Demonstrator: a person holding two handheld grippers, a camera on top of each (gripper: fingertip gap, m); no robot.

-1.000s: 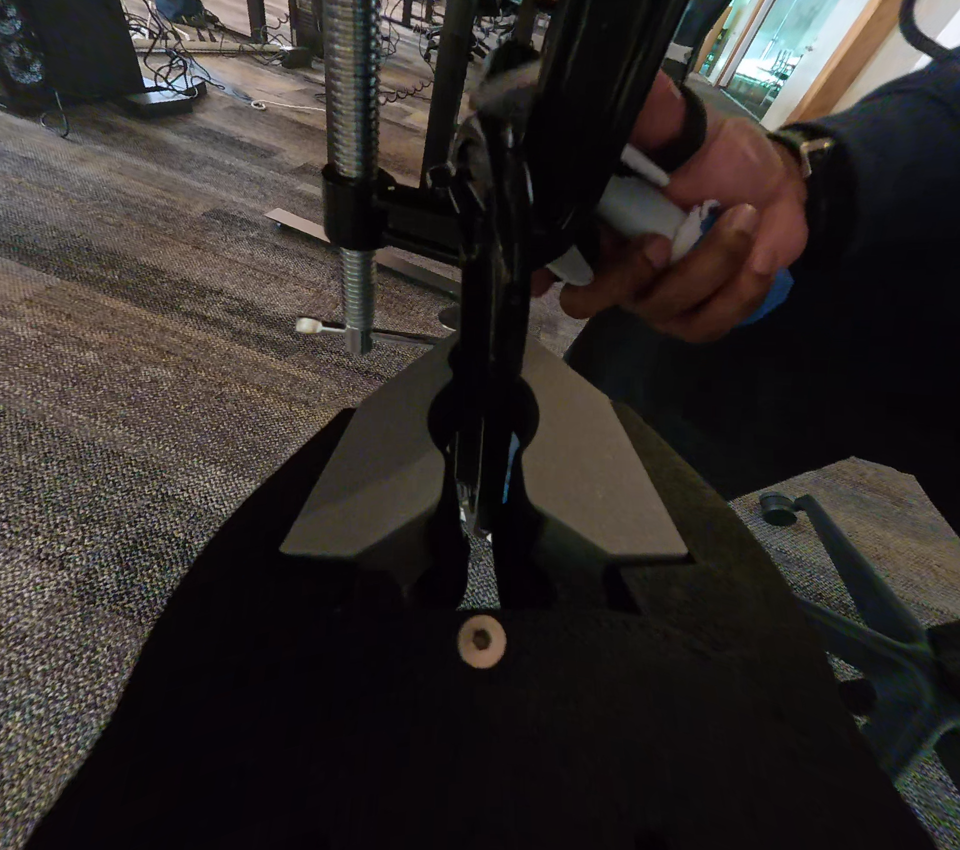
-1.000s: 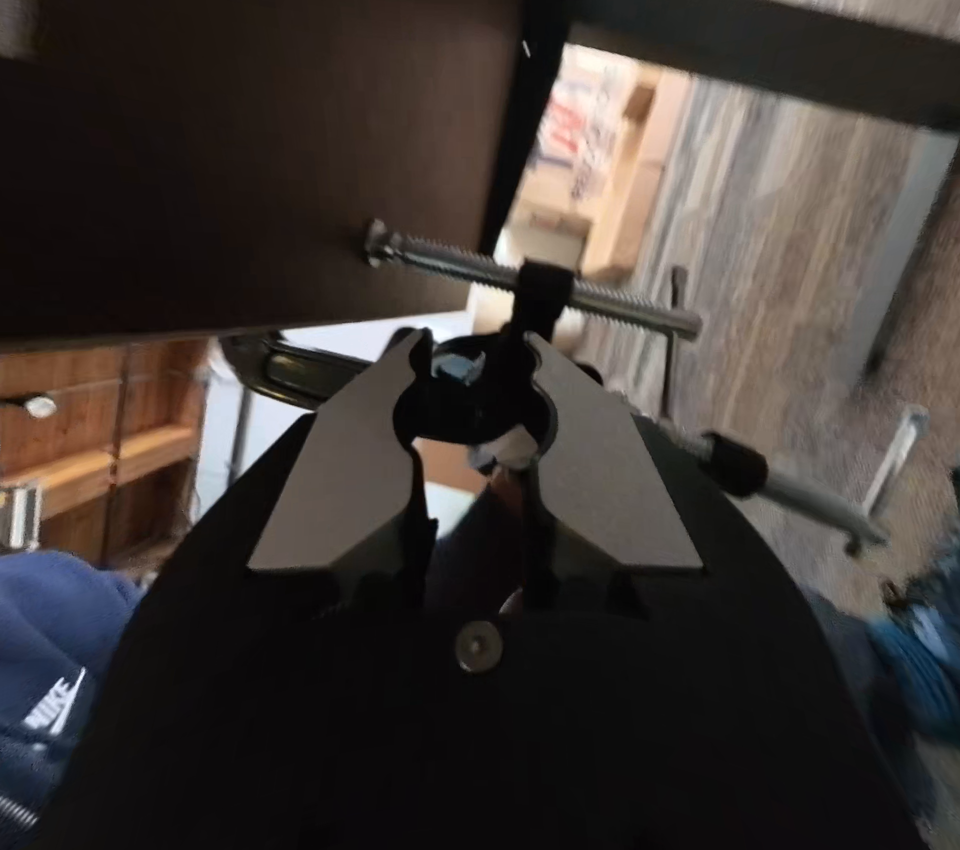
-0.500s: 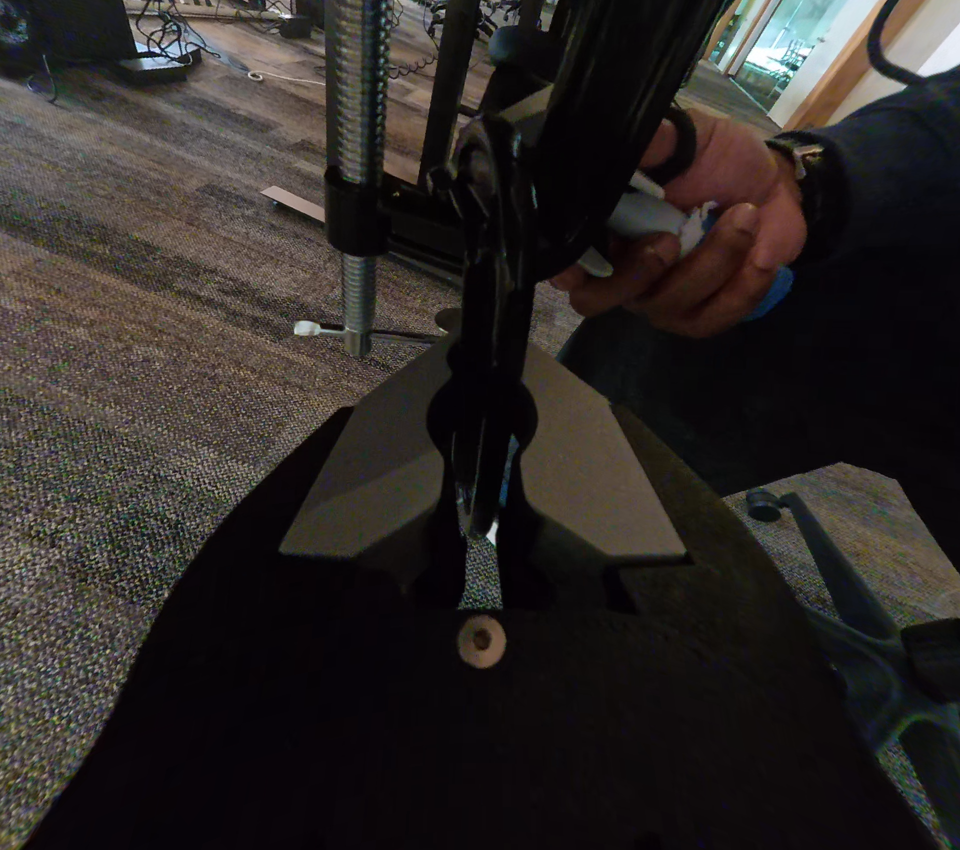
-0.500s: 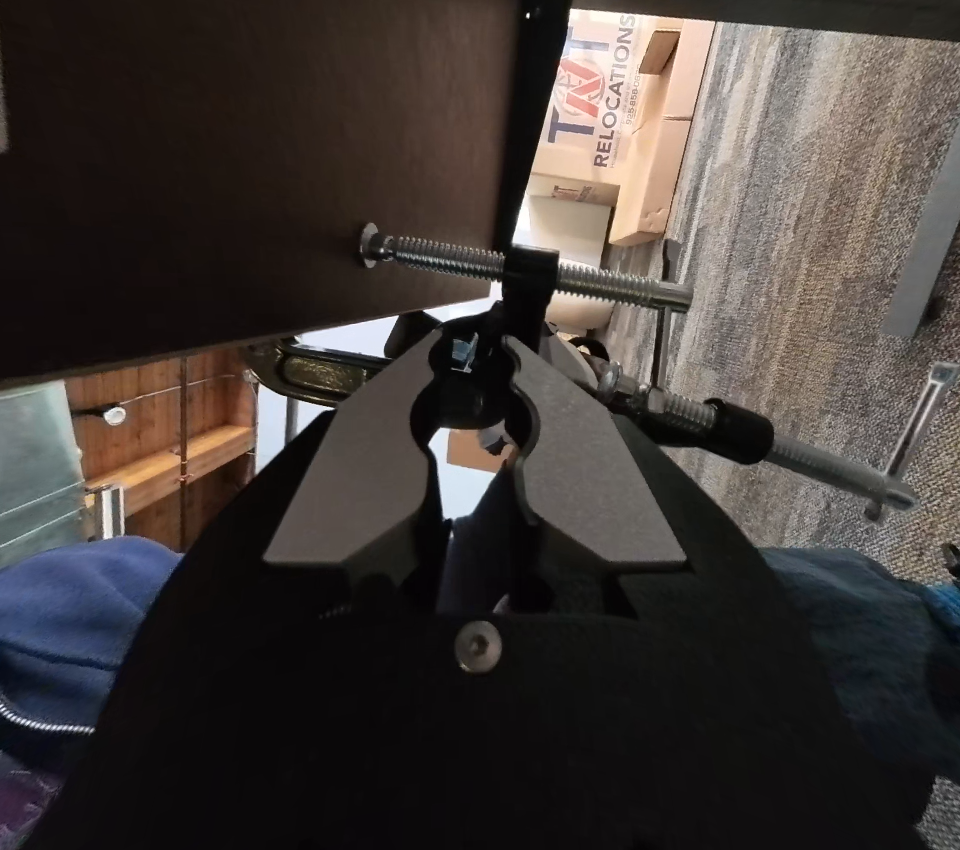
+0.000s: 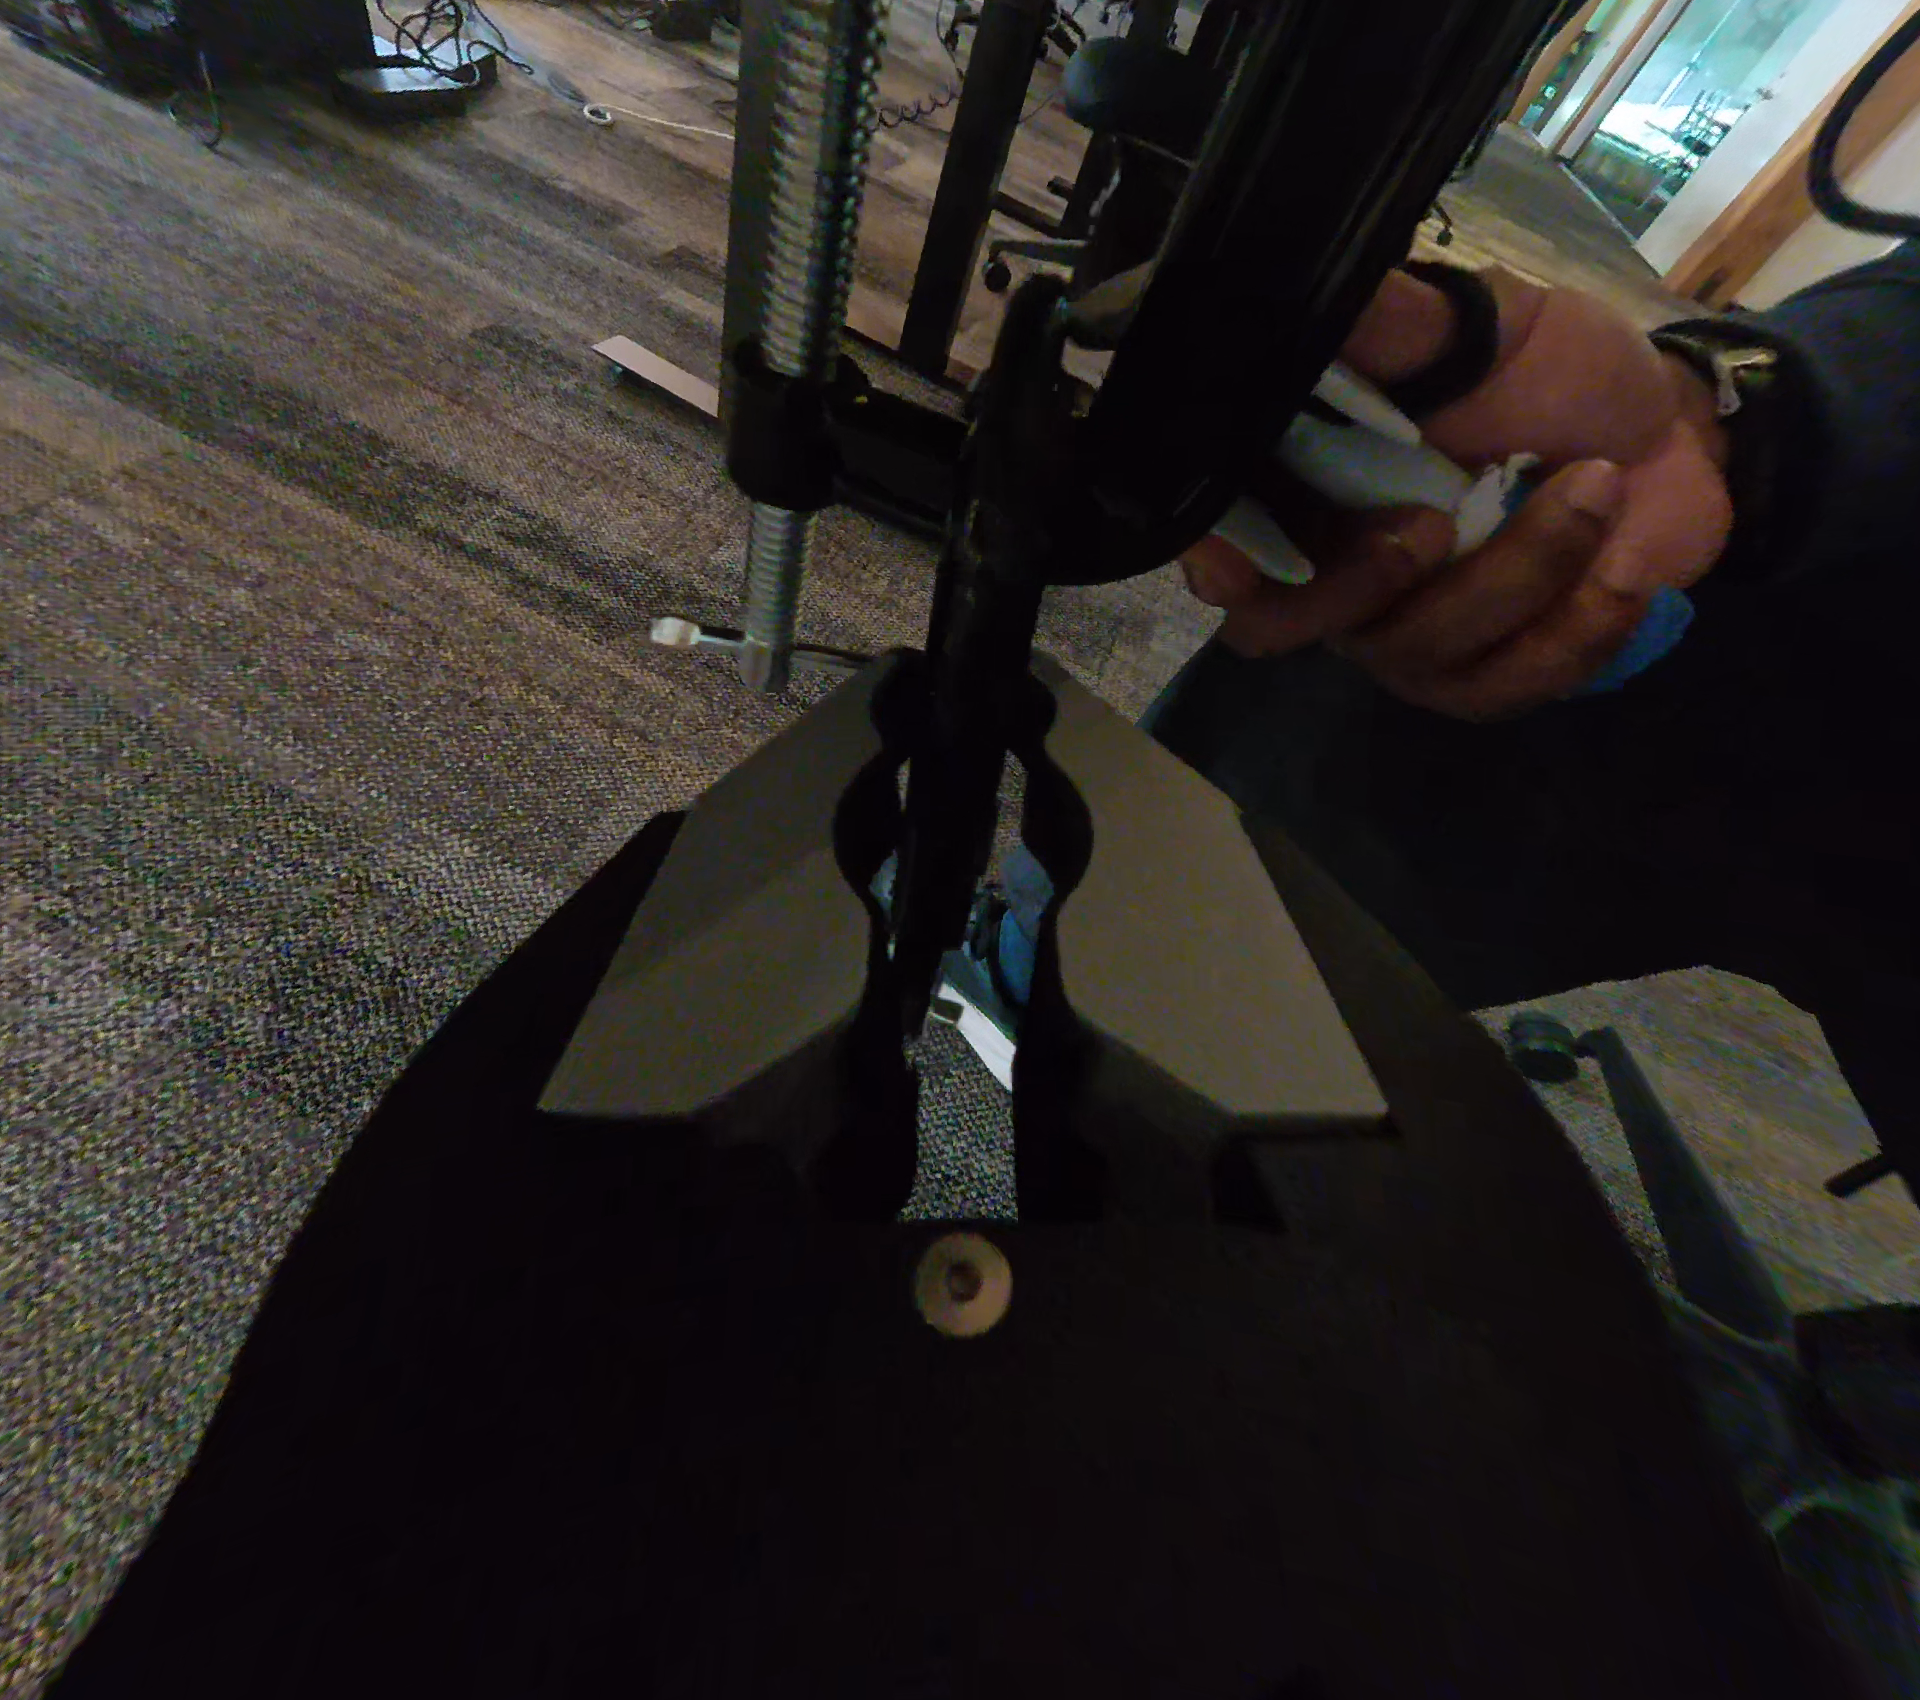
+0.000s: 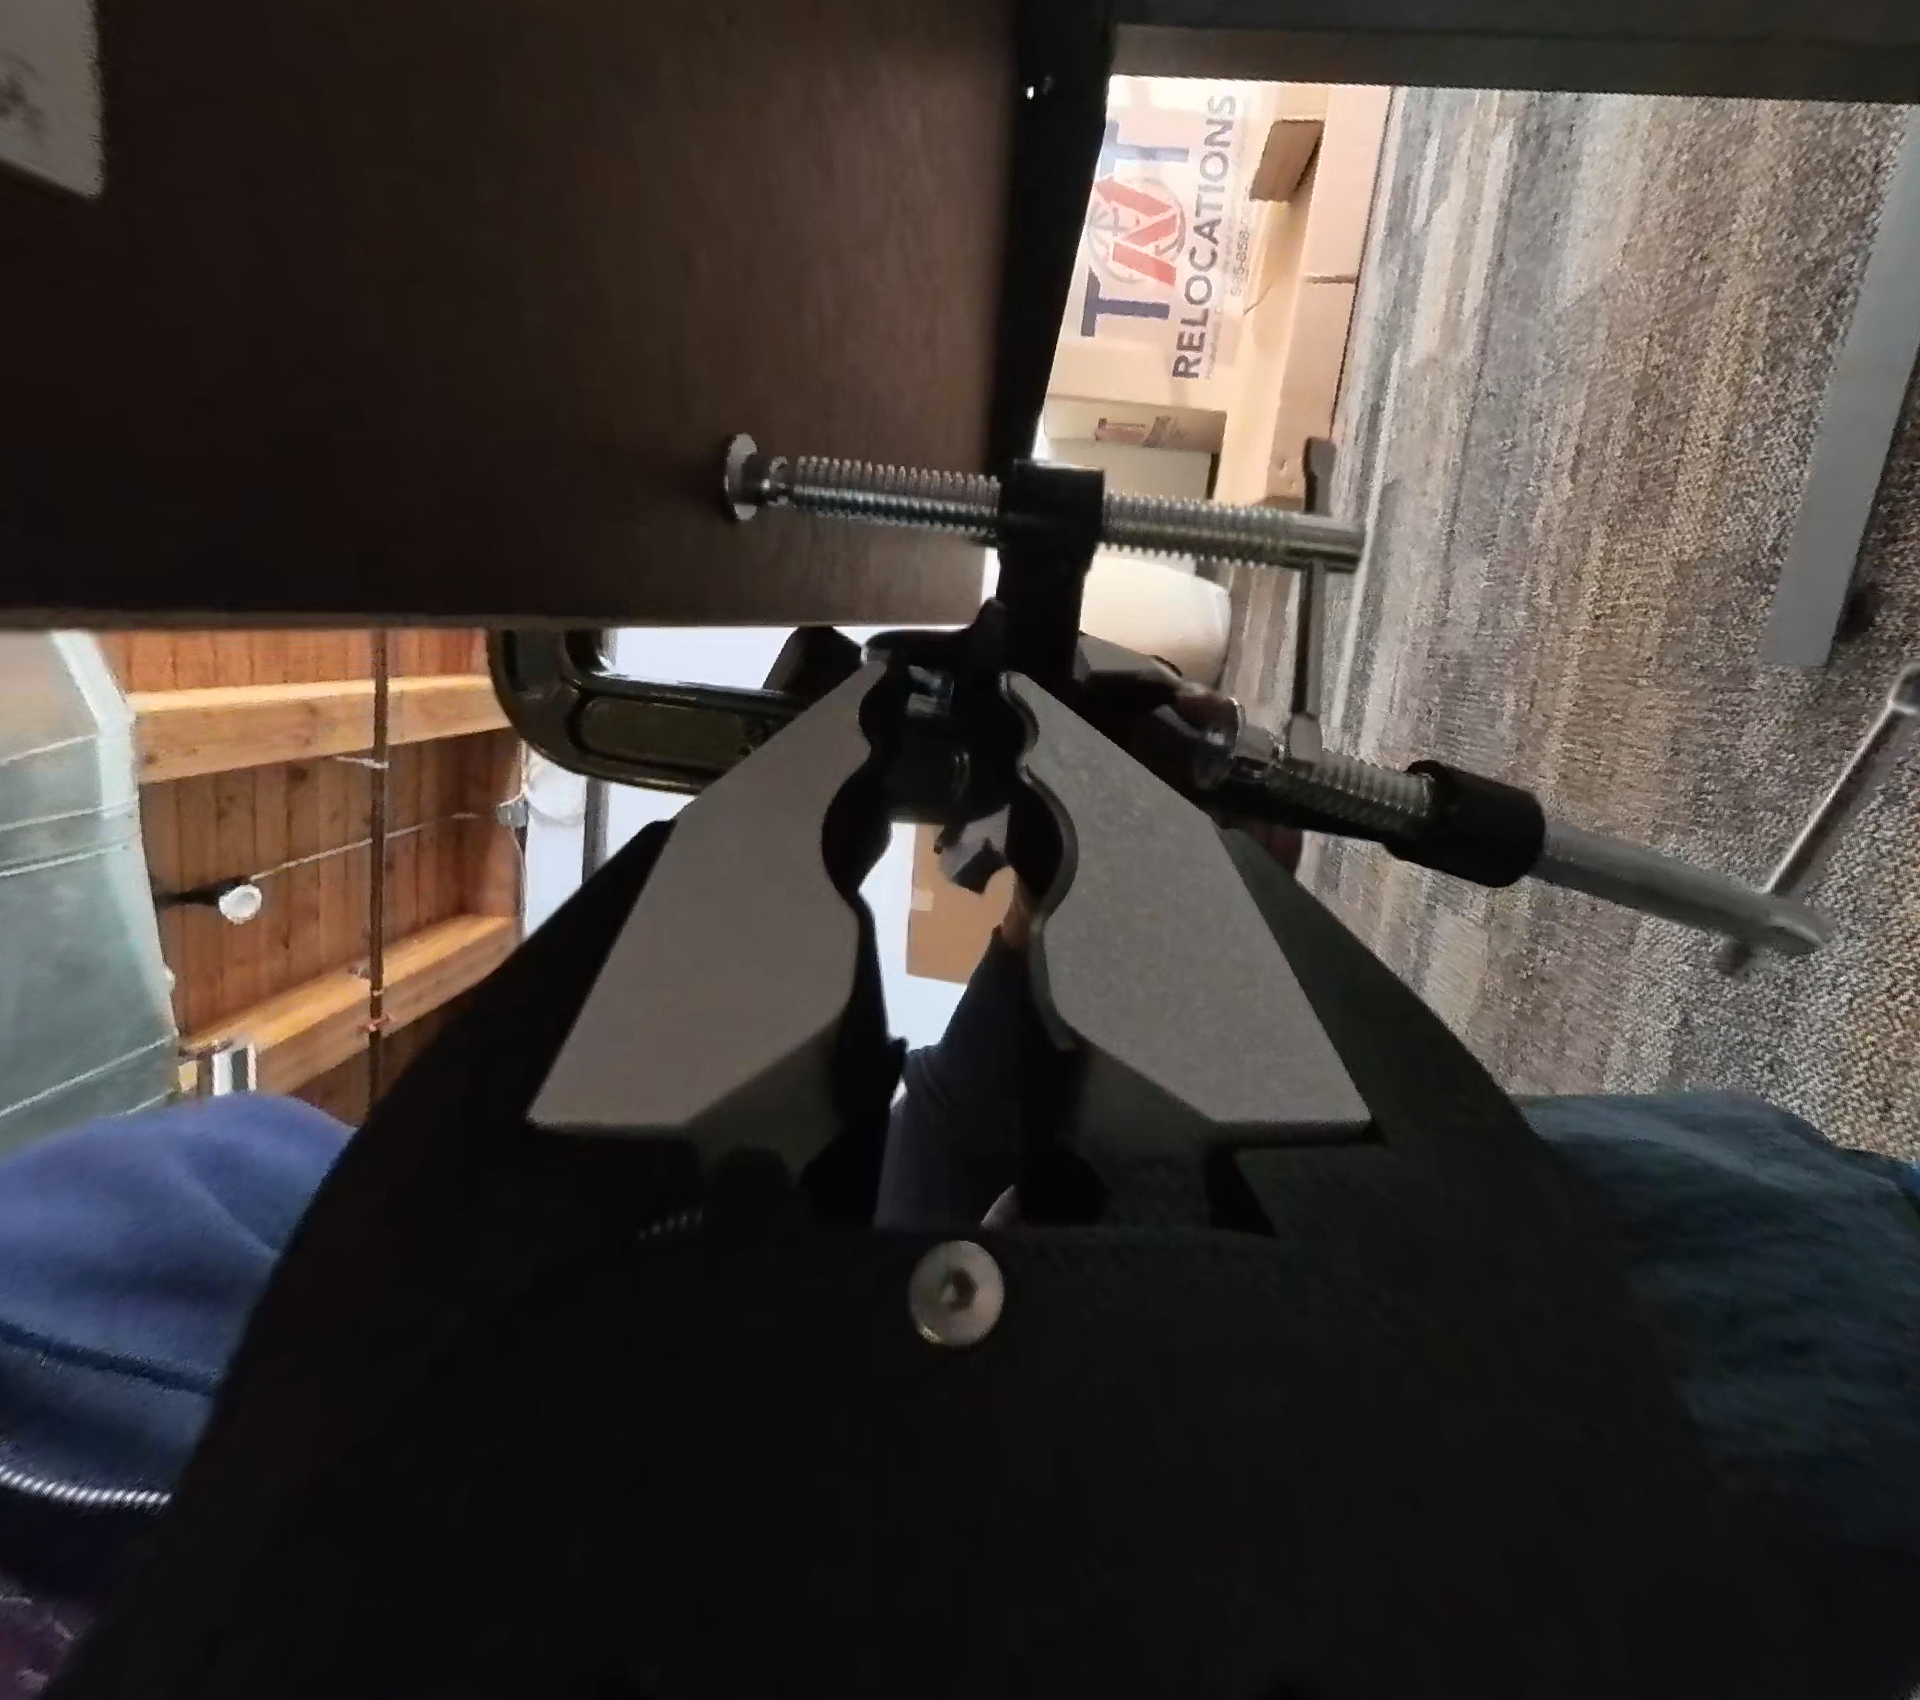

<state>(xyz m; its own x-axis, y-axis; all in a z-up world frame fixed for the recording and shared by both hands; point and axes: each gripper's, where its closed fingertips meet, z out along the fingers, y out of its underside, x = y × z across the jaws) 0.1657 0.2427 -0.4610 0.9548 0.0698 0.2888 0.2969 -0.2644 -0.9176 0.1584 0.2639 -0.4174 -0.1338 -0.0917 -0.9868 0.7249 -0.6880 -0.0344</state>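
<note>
A black C-clamp [image 5: 997, 445] hangs under a table edge. Its silver threaded screw [image 5: 800, 196] runs up to the dark tabletop underside [image 6: 520, 196]. My left gripper [image 5: 966, 694] is shut on the clamp's thin black frame, which passes down between its fingers. My right gripper [image 6: 951, 694] is shut on the black clamp body [image 6: 935, 767] just below the screw's nut [image 6: 1044, 497]. A second clamp lies beside it, with a glossy frame [image 6: 644, 725] and a screw [image 6: 1330, 783]. A hand [image 5: 1507, 528] holds the right gripper's handle in the left wrist view. That gripper's jaws are hidden there.
Grey carpet [image 5: 312, 611] lies below. Black table legs [image 5: 977, 144] and cables stand behind the clamp. A chair base [image 5: 1662, 1183] is at lower right. Cardboard boxes [image 6: 1174, 248], a grey table leg [image 6: 1870, 300] and a blue sleeve [image 6: 125, 1255] show in the right wrist view.
Both grippers stay on the clamp. The left view has risen nearer the table underside. The right view has swung and steadied, with the screw now level against the tabletop.
</note>
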